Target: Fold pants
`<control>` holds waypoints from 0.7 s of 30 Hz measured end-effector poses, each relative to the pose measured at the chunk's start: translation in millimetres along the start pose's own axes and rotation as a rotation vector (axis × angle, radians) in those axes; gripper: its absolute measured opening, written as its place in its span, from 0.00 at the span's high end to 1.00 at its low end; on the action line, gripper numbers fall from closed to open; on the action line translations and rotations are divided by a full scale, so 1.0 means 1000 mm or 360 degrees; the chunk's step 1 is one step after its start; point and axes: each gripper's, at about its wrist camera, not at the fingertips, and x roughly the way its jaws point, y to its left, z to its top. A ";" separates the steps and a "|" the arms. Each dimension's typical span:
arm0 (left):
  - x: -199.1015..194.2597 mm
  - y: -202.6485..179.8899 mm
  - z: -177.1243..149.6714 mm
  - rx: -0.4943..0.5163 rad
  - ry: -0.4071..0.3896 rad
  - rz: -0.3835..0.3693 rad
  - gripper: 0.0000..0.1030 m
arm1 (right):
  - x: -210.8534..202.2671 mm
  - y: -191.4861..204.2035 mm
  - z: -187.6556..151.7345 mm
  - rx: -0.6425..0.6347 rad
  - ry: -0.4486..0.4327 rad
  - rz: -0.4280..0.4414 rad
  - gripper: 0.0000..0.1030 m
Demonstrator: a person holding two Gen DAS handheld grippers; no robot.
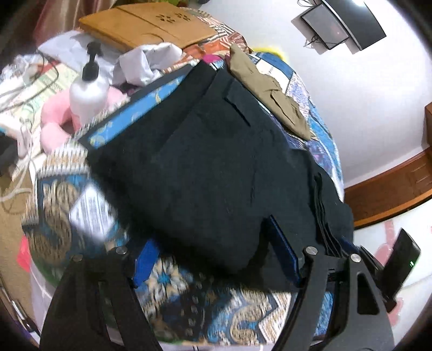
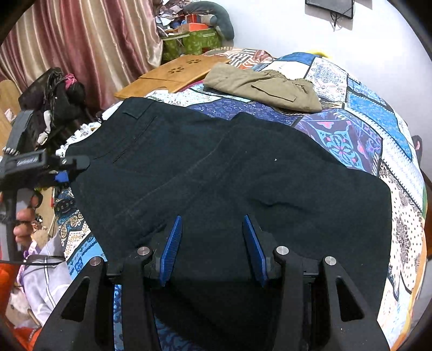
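Black pants (image 2: 243, 172) lie folded and flat on the patterned quilt (image 2: 351, 135), with a back pocket showing at the upper left. My right gripper (image 2: 213, 240) hangs over their near part, its blue pads (image 2: 171, 248) apart with nothing pinched between them. In the left wrist view the same pants (image 1: 216, 167) fill the middle, their stacked layers showing at the right edge. My left gripper (image 1: 213, 253) is open at the pants' near edge, one pad over the quilt and the other by the cloth. From the right wrist view my left gripper (image 2: 64, 170) sits at the pants' left edge.
Folded khaki pants (image 2: 264, 86) lie behind the black ones. A wooden lap table (image 1: 145, 24), crumpled white cloth (image 1: 145, 62), a pump bottle (image 1: 86, 91) and a pink plush (image 1: 56, 118) crowd the bed's far-left side. A hand (image 2: 24, 216) holds the left gripper. Curtains (image 2: 81, 46) hang beyond.
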 end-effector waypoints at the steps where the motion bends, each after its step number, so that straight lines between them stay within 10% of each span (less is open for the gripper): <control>1: 0.001 -0.001 0.003 0.0009 -0.0006 0.0015 0.26 | 0.000 0.000 0.000 -0.0001 0.0001 -0.0001 0.57; 4: 0.006 -0.005 0.013 0.0034 -0.0031 0.0071 0.27 | 0.000 0.001 0.000 -0.0003 0.0001 -0.0005 0.57; 12: 0.000 -0.039 0.018 0.0332 -0.0186 0.0329 0.76 | -0.003 -0.002 0.003 0.0056 0.0012 0.0029 0.57; 21: -0.045 -0.139 0.018 0.0919 -0.0482 0.0410 0.79 | -0.053 -0.040 -0.009 0.0223 -0.0081 -0.0034 0.57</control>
